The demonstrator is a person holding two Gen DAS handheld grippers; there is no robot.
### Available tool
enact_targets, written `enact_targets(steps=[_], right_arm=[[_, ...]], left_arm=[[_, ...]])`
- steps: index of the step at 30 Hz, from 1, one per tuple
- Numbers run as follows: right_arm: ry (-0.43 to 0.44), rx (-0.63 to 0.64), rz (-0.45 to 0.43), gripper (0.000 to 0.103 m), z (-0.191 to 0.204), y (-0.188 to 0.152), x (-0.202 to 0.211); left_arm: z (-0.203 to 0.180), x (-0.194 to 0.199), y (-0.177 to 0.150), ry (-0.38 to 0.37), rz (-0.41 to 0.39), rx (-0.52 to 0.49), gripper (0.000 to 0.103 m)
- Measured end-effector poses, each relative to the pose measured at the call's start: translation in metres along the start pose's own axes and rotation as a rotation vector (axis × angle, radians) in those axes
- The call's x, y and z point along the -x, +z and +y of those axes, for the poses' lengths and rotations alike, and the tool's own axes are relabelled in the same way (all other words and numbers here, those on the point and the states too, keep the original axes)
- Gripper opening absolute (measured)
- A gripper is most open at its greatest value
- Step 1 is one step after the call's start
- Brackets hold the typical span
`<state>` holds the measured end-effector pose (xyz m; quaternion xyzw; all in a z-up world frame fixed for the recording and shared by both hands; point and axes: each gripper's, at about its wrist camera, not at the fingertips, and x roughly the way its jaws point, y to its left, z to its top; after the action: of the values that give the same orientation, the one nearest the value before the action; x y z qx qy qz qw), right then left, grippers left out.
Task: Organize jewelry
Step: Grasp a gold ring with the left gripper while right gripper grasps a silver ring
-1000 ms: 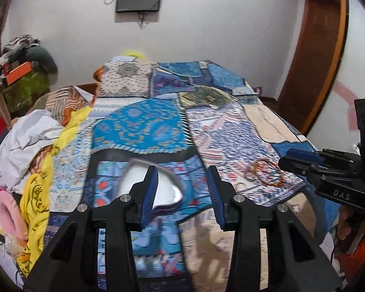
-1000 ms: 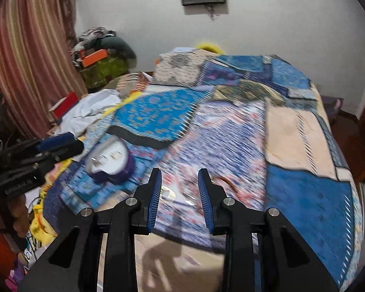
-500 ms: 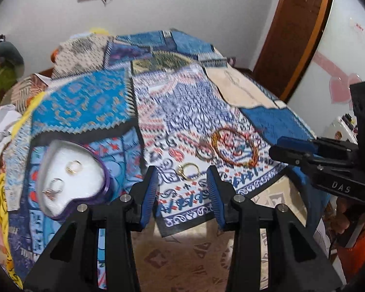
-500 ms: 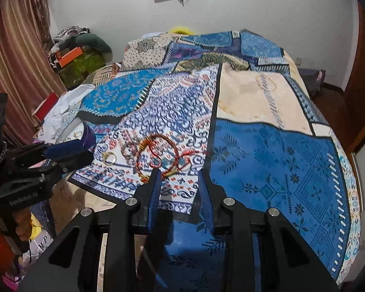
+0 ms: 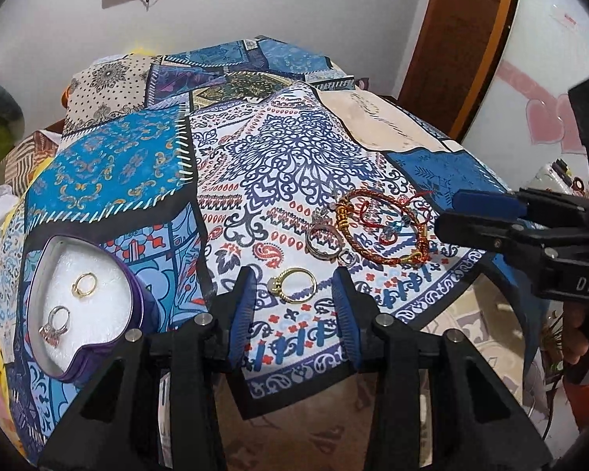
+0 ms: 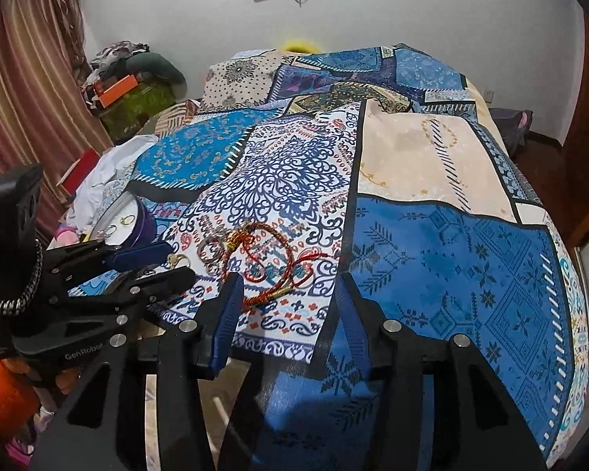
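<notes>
A gold ring (image 5: 294, 284) lies on the patterned bedspread, between the open jaws of my left gripper (image 5: 293, 298). Beyond it lie a silver ring (image 5: 325, 241) and a red-and-gold braided bracelet (image 5: 385, 231). A heart-shaped purple box (image 5: 83, 306) at the left holds a gold ring (image 5: 84, 285) and a stone-set ring (image 5: 55, 325). My right gripper (image 6: 286, 306) is open and empty, just in front of the bracelet (image 6: 269, 265). The left gripper also shows in the right wrist view (image 6: 153, 265), the right gripper in the left wrist view (image 5: 487, 216).
The bedspread (image 6: 451, 259) covers a bed whose front edge drops off just below the jewelry. Piled clothes and boxes (image 6: 125, 78) stand at the far left by a curtain. A wooden door (image 5: 463, 39) is at the right.
Both grippers have swung right and come in closer over the bed's front edge. The gold ring now lies between the left jaws; the bracelet now sits just before the right jaws.
</notes>
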<state>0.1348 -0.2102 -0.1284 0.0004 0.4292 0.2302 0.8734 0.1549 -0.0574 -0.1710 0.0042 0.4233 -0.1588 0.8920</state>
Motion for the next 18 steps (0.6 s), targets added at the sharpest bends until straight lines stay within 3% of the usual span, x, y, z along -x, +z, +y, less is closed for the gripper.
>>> enact_targets(steps=[5, 18], right_arm=[[0.018, -0.001, -0.005, 0.045, 0.003, 0.007, -0.002], [0.145, 0.089, -0.013, 0.045, 0.045, 0.022, -0.017]], left_arm=[[0.001, -0.004, 0.001, -0.011, -0.005, 0.001, 0.025], [0.019, 0.029, -0.008, -0.037, -0.039, 0.061, 0.025]])
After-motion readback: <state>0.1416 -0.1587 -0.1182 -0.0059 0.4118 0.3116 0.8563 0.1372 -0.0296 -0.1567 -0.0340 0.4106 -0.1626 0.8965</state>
